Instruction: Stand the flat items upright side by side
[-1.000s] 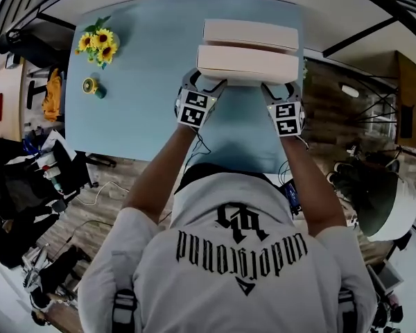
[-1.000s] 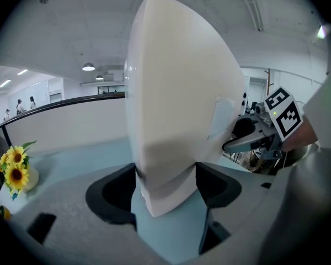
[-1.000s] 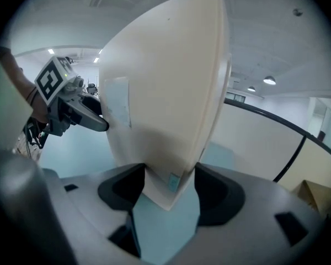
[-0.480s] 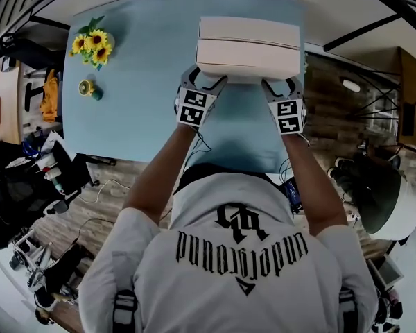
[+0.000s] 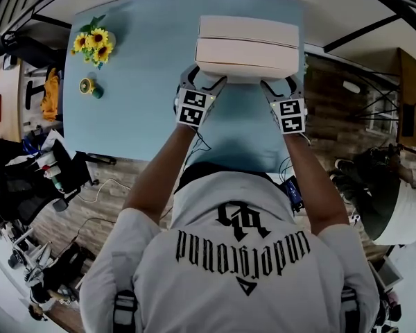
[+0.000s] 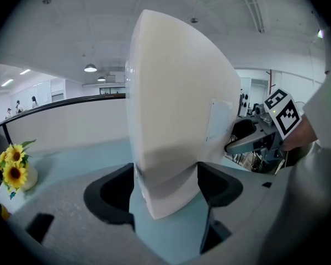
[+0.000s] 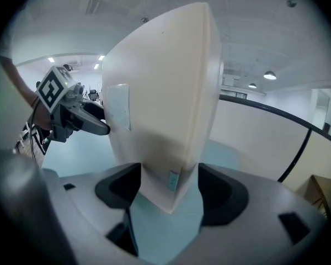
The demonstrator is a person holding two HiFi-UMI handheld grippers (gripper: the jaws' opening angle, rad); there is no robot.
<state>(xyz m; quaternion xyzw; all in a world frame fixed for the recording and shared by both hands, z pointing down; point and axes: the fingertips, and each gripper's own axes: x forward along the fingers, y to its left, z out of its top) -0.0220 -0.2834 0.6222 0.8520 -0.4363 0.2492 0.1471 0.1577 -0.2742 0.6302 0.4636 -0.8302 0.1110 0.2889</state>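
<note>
Left gripper (image 6: 165, 185) clamps a lower corner of a cream flat cardboard box (image 5: 246, 57), steadying it upright on the pale blue table (image 5: 125, 103) against a matching cream box (image 5: 246, 28). The right gripper (image 7: 170, 189), its jaws just opening around the other corner, appears to be letting go.

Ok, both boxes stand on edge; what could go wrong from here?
1. The right gripper has just been opening its jaws with the near box between them; a crooked pull-back could topple it.
2. The left gripper alone grips the other end, so a twist may skew it against the far box.
3. Both boxes end close to the right edge of the table; a nudge might push them off.
</note>
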